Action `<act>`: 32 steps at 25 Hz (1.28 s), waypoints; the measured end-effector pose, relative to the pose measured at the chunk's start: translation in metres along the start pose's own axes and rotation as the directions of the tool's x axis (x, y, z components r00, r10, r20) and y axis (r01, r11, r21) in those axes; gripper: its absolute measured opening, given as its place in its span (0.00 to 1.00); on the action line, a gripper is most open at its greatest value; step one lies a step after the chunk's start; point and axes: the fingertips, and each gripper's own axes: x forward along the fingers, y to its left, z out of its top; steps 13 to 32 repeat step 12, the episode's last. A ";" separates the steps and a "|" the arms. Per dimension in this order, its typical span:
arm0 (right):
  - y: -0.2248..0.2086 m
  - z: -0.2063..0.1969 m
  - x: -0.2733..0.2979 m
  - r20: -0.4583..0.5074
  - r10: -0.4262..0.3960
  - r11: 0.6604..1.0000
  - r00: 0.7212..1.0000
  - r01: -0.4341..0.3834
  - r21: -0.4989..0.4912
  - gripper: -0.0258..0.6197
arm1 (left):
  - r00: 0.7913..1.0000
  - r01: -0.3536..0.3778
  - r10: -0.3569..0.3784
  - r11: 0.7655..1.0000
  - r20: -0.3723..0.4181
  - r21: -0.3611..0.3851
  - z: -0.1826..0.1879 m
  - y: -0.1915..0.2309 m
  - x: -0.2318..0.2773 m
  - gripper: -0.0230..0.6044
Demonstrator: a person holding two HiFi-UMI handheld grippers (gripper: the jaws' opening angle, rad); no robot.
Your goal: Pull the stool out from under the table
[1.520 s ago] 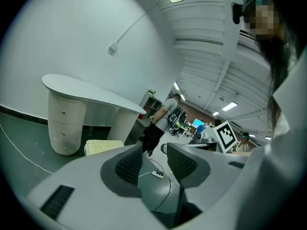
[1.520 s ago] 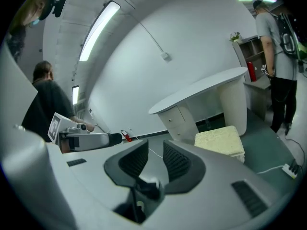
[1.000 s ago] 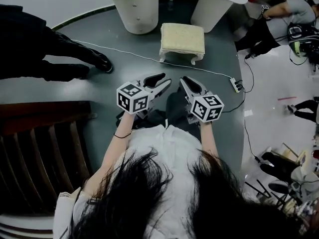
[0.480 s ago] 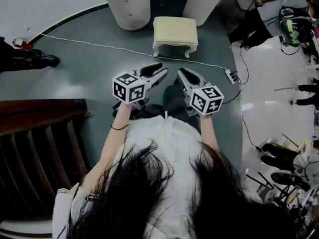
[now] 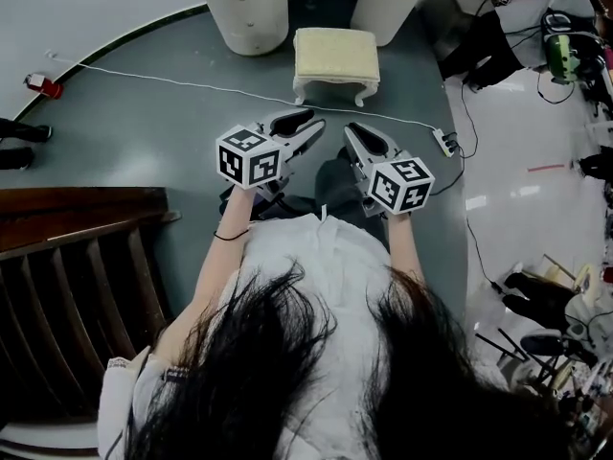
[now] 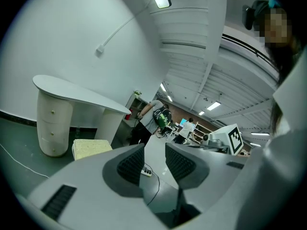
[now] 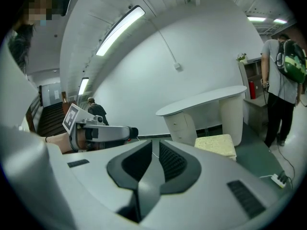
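The left gripper's (image 6: 154, 152) jaws have just been closing to a narrow gap, with nothing between them. The right gripper's (image 7: 154, 150) jaws are pressed together, also empty. Both hang well back from the table (image 5: 254, 8). The cream stool (image 5: 335, 56) sits just in front of the table, unmoved this past second (pulled out already, I'd say).
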 end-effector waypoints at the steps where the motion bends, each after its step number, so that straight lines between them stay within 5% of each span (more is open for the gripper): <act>1: 0.001 0.001 -0.001 0.003 -0.002 1.000 1.000 0.002 -0.001 0.13 | 1.000 0.002 -0.002 1.000 0.002 0.002 0.001 -0.001 0.000 0.27; 12: -0.020 0.022 0.008 0.031 -0.020 1.000 0.999 0.019 0.010 0.13 | 0.998 -0.059 0.058 0.998 0.018 0.037 0.036 0.033 0.000 0.27; 32: -0.020 0.022 0.008 0.031 -0.020 1.000 0.999 0.019 0.010 0.13 | 0.998 -0.059 0.058 0.998 0.018 0.037 0.036 0.033 0.000 0.27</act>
